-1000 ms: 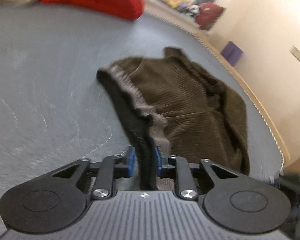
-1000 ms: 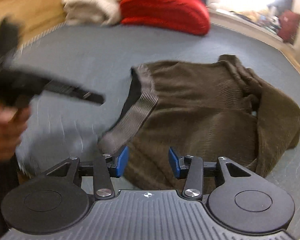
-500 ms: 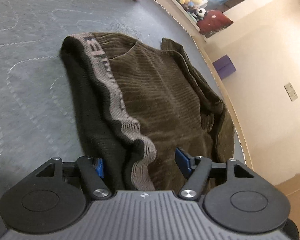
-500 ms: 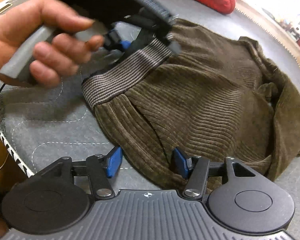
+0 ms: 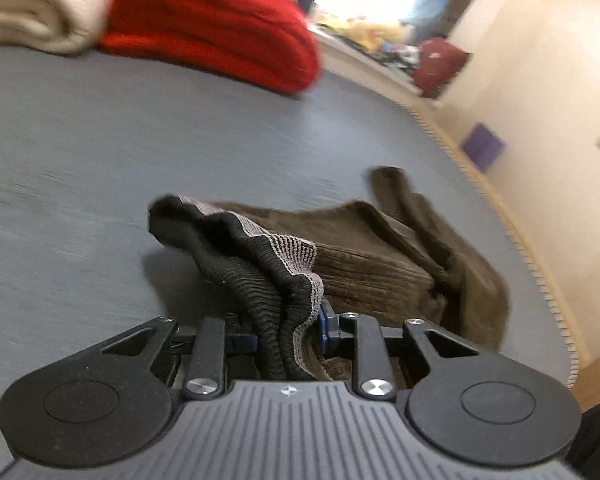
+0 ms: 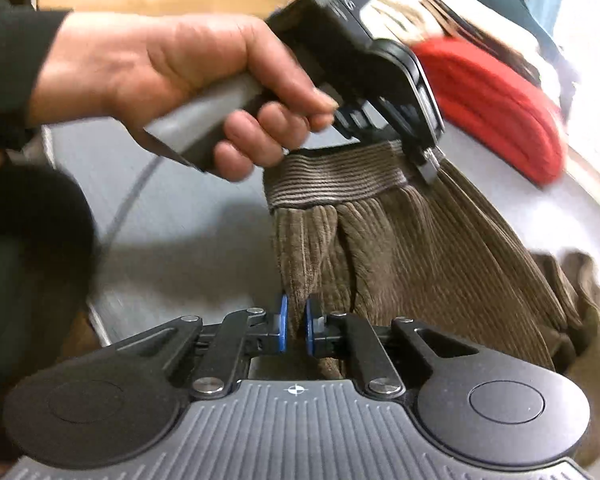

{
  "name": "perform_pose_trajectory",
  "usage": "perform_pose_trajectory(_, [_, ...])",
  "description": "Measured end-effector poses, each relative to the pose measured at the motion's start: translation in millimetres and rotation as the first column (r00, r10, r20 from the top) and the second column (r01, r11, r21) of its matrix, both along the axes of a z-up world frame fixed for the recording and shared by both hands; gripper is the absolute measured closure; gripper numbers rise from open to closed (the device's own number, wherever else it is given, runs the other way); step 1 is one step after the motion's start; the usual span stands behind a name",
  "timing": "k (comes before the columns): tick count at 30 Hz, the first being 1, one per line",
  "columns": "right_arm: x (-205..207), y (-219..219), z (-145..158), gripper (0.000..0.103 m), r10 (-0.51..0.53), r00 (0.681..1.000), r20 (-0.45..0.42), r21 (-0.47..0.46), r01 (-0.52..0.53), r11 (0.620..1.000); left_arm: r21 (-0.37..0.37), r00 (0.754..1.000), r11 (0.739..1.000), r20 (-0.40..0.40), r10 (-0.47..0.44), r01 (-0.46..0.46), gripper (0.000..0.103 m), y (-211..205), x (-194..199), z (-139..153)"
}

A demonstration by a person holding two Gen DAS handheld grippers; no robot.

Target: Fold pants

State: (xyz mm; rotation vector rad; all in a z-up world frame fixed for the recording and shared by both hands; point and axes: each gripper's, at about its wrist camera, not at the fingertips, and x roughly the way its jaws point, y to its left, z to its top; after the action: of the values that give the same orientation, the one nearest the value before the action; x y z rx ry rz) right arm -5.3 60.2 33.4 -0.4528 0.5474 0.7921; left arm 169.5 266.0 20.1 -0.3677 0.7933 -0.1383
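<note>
Brown corduroy pants: one pair, partly lifted off the grey quilted surface, the ribbed waistband raised and bunched, the legs trailing in a heap on the surface toward its right edge. Left gripper: blue pads closed narrowly on the gathered waistband, the person's left hand wrapped round its grey handle; right gripper: pads pinched nearly together on a fold of corduroy below the waistband. Also present at the far end of the surface: folded red blanket and cream blanket, side by side and touching.
</note>
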Motion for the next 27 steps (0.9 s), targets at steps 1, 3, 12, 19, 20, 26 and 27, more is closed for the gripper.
perform_pose_trajectory(1, [0, 16, 6, 0.094, 0.019, 1.000, -0.008, 0.028, -0.019, 0.999, 0.024, 1.000, 1.000, -0.006, 0.018, -0.018, 0.076, 20, -8, 6])
perform_pose_trajectory(3, [-3, 50, 14, 0.094, 0.062, 0.998, -0.013, 0.071, -0.061, 0.996, 0.053, 0.998, 0.997, -0.023, 0.060, -0.059, 0.076, 57, -21, 15])
perform_pose_trajectory(12, [-1, 122, 15, 0.086, 0.063, 0.992, -0.106, 0.086, -0.054, 0.995, 0.240, 0.946, 0.918, -0.002, 0.325, -0.315, 0.036, 116, -67, 18])
perform_pose_trajectory(19, [31, 1, 19, 0.075, -0.139, 0.985, -0.105, 0.204, 0.158, 0.966, 0.111, 0.921, 0.914, 0.061, 0.385, -0.390, 0.055, 27, -119, 3])
perform_pose_trajectory(20, [43, -14, 19, 0.075, -0.179, 0.980, -0.092, 0.203, 0.194, 0.960, 0.073, 0.931, 0.928, 0.030, 0.365, -0.366, 0.061, 9, -126, -10])
perform_pose_trajectory(26, [115, -122, 13, 0.072, -0.488, 0.867, -0.101, 0.199, 0.499, 0.844, 0.019, 0.964, 0.998, -0.260, -0.051, 0.058, 0.098, -68, -103, -70])
perform_pose_trajectory(27, [128, -139, 14, 0.072, -0.533, 0.836, -0.131, 0.213, 0.549, 0.808, 0.064, 0.966, 0.992, -0.242, -0.091, 0.109, 0.098, -72, -103, -68])
